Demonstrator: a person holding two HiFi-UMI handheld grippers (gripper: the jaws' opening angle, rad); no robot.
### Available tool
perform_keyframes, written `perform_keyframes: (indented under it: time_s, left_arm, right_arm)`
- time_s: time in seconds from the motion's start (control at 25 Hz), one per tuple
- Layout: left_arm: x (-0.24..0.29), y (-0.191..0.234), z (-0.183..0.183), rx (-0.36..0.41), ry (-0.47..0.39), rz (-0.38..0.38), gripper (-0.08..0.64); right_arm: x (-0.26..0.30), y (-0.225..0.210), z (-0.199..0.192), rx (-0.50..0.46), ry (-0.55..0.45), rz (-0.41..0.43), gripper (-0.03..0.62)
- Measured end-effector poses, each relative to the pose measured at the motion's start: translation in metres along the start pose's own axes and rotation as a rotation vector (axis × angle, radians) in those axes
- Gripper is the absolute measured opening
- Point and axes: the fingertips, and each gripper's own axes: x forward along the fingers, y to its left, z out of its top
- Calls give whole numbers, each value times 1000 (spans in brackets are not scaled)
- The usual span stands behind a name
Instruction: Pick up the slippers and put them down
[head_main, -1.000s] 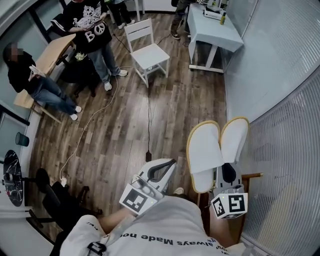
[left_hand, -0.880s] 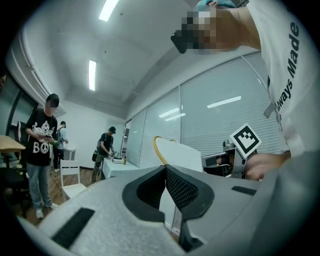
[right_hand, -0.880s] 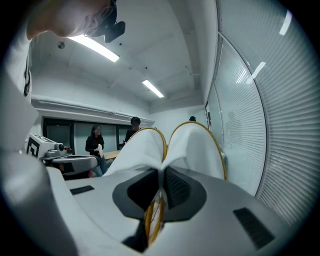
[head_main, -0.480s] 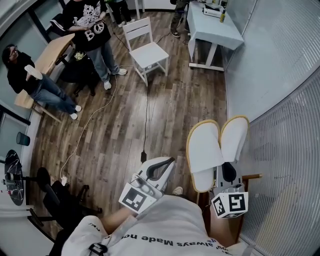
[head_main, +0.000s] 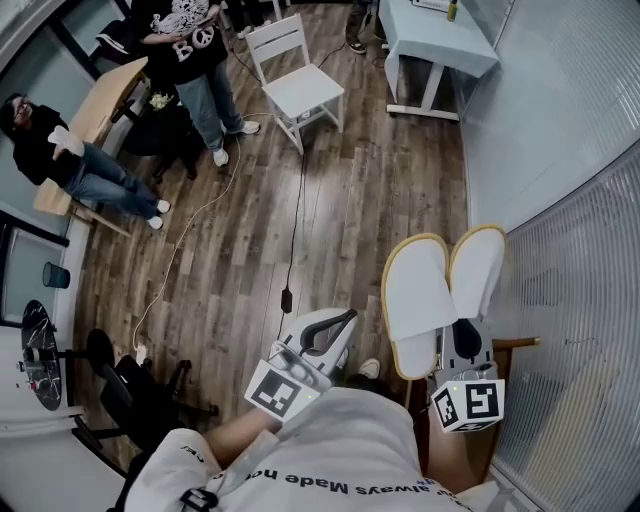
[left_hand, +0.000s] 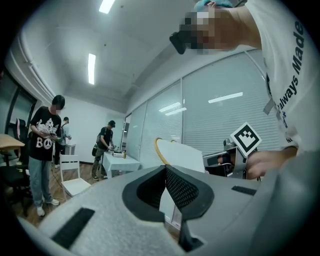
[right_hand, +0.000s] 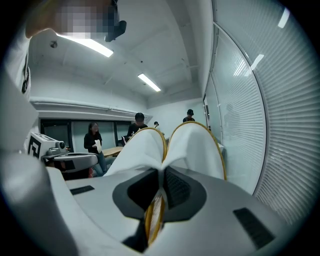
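Still, R tongs (right_hand: 161, 174) stay clamped on the slippers (head_main: 420, 290) as before (L tongs (left_hand: 165, 169) together, empty).

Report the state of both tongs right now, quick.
Left tongs: closed, nothing between the jaws.
Right tongs: closed on the white slippers, both pinched together.

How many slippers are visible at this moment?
2. Both are pinched together in the right gripper: one white yellow-edged slipper on the left, the other white yellow-edged slipper nearer the ribbed wall. No others appear hidden.
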Motion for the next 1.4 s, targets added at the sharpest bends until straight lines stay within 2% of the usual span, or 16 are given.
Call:
perform_keyframes:
  time_s: [0.44, 0.84, 1.12, 1.28, 1.4]
  left_arm:
    - [4, 10, -45, -27, 47, -37, 12]
    - [29, 31, -75, -43, 94, -34, 11]
    - [32, 29, -112, -39, 145, -52, 11]
    - [41, 32, -144, -70, 181, -60, 11]
    - [47, 33, -159, -41, 189, -81, 11]
  right_arm:
    - [22, 7, -41, -5, 59, 14, 25]
    - [53, -7, -72, 20, 123, 28, 23]
    - [58, -14, -110, 41, 168, 15, 23]
    - [67, -23, -136, 48, 196, 4, 23]
    - [71, -28, -152, 44, 216, 6, 23]
